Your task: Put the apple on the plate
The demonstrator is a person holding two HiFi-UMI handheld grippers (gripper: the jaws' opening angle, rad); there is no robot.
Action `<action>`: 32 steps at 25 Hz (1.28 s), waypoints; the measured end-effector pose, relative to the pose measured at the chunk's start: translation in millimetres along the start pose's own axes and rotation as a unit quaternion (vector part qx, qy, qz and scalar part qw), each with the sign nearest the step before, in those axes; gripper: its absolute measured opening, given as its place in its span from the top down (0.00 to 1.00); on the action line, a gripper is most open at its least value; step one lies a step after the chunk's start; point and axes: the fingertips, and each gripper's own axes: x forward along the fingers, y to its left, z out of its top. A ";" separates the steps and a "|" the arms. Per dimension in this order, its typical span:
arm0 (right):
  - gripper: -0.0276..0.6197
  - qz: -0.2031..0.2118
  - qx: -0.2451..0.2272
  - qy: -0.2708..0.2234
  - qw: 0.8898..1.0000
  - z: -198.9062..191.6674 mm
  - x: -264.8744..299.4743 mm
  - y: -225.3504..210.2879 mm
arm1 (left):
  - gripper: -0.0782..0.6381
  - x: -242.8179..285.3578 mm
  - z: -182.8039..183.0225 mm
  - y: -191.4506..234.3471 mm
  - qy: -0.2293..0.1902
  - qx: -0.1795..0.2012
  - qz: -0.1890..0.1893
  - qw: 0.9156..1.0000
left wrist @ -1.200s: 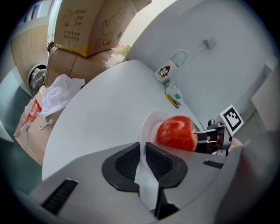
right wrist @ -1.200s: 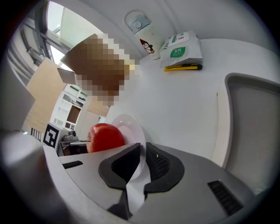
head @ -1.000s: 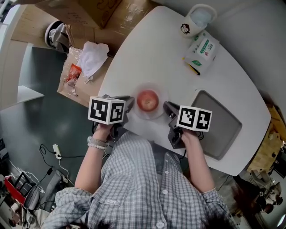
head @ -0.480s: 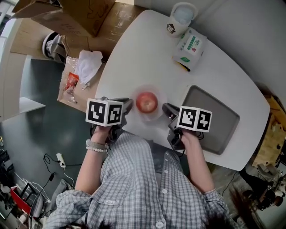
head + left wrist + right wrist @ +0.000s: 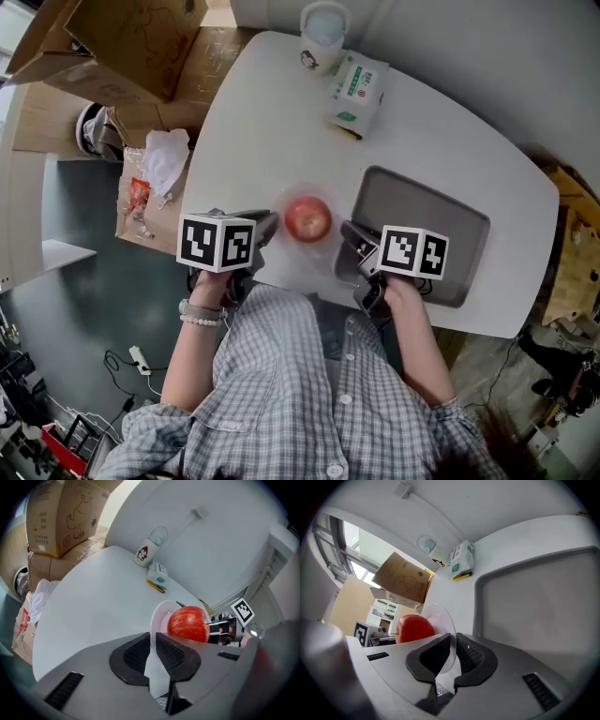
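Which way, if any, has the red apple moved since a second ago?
Yes. The red apple, on its clear round plate, has shifted toward the grey rectangular tray.

The left gripper and the right gripper are held close before the chest, jaws pointed toward each other, each grasped from behind by a hand with the forearm bent inward, and each is clamped on an opposite rim of the plate.

Bright, even light over the table, shadows soft. Both gripper views bulge fisheye, corners black. Window glare up-left of the right gripper; apple beyond it sharp.
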 end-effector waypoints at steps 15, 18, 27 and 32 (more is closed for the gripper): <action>0.88 -0.003 0.055 -0.055 0.997 1.2 -71.5 -65.4 | 0.83 44.1 1.3 -86.2 0.032 0.062 -0.033 0.997; 0.88 -0.007 0.066 -0.067 0.996 -0.7 -84.7 -81.1 | 0.83 55.8 -1.8 -102.5 0.040 0.072 -0.040 0.996; 0.88 -0.020 0.091 -0.092 0.991 -7.4 -121.8 -124.6 | 0.83 90.3 -12.7 -146.7 0.065 0.100 -0.056 0.991; 0.88 -0.031 0.101 -0.099 0.989 -10.0 -137.4 -148.1 | 0.83 110.5 -18.9 -166.2 0.076 0.109 -0.063 0.989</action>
